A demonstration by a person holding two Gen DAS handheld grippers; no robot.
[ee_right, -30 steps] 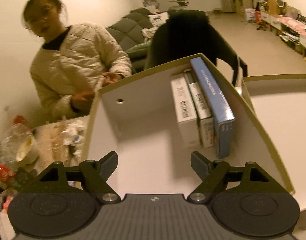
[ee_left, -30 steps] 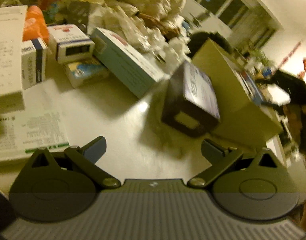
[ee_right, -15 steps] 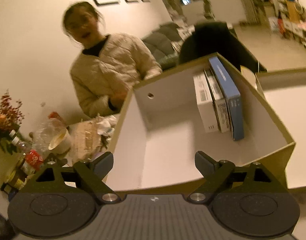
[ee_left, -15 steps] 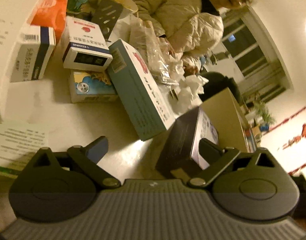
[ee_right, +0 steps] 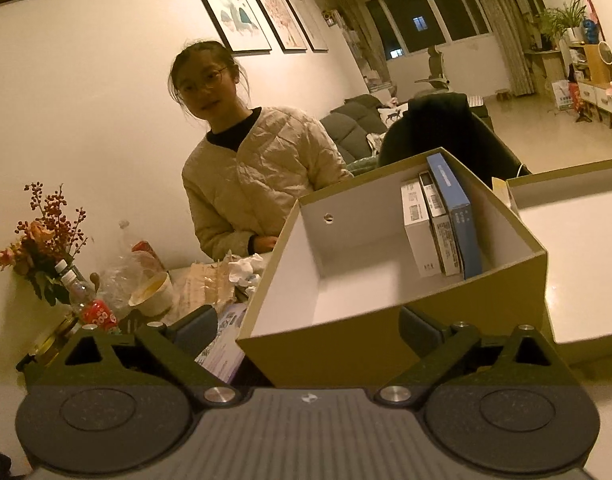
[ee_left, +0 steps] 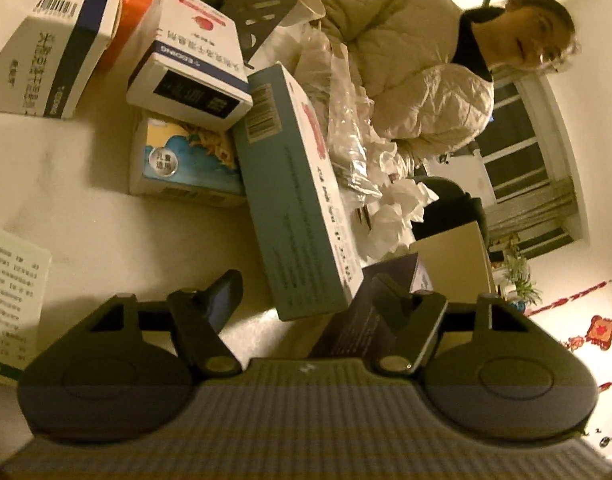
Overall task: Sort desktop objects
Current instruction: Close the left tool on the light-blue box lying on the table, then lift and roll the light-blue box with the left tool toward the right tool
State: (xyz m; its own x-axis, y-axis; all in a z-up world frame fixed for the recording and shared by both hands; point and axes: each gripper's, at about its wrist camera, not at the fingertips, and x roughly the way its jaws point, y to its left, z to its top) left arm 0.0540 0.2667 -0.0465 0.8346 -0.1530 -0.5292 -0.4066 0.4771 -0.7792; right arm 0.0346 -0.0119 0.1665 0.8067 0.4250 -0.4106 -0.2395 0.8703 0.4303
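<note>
Left wrist: teal box (ee_left: pixel 294 200) between jaws, dark box (ee_left: pixel 369 312)

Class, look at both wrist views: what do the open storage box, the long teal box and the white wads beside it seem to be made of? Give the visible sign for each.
Storage box: probably stiff cardboard, matte olive outside, white inside; thin straight walls, punched hole.
Long teal box: likely printed cardboard, slightly satin; sharp folded edges, barcode.
White wads: apparently tissue paper; soft crumpled folds.

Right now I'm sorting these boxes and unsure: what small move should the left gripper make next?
Probably finish closing the left gripper, whose jaws have just been closing, on the dark box between them. Its right finger looks against the box; the left one stands clear.
</note>
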